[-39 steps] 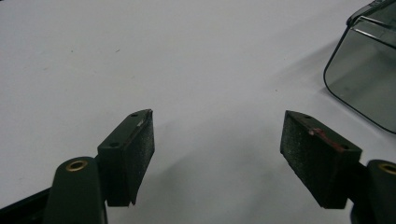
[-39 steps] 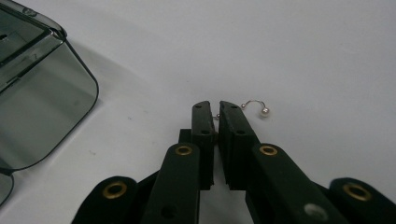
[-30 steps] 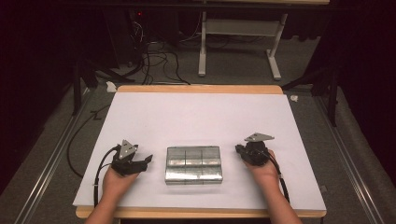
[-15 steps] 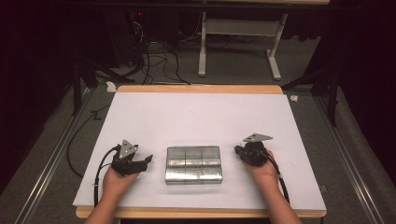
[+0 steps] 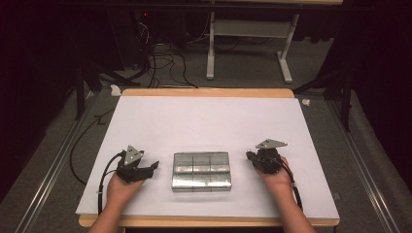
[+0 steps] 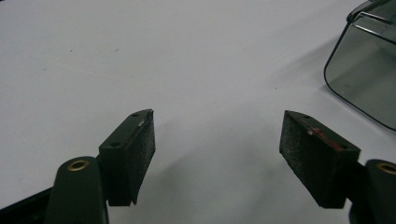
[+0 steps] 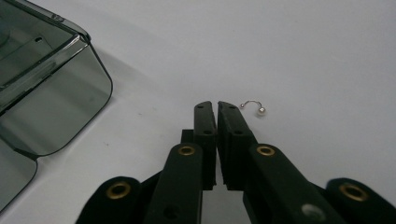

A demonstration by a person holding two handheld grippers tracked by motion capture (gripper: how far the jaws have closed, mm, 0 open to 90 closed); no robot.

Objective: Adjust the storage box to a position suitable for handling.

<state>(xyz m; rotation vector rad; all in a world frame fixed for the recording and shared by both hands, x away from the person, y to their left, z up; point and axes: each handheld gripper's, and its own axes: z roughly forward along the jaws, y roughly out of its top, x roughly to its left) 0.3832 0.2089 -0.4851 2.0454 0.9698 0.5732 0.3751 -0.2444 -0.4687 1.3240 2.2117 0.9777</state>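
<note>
- Right gripper point(image 7: 217, 105) is sitting low over the white table cover point(image 5: 204, 121), jaws pressed nearly together, nothing between the pads.
- A small curved metal stud with a pearl-like ball point(image 7: 254, 107) is lying on the cover just beside the right jaw tip, a little to its right and farther out — apart from it, not gripped.
- Left gripper point(image 6: 217, 140) is standing wide, both pads bare, hovering over empty cover.
- A clear smoky compartment box point(image 5: 201, 171) is resting at the near middle of the table, between the two hands; its rounded corner is showing at the far left in the right gripper view point(image 7: 56, 79) and at the far right in the left gripper view point(image 6: 364, 70).
- Risk: the closed jaws are sitting off to one side of the stud — any nudge forward is likely sending it skating across the smooth cover rather than catching it.
- Risk: the stud is tiny and thin; the flat pads are likely pinching it off-centre and flicking it away.
- Risk: the ball end is making it prone to rolling toward the table's right edge.
- Risk: carrying it to the box, a slack grip is likely dropping it outside the compartments.
</note>
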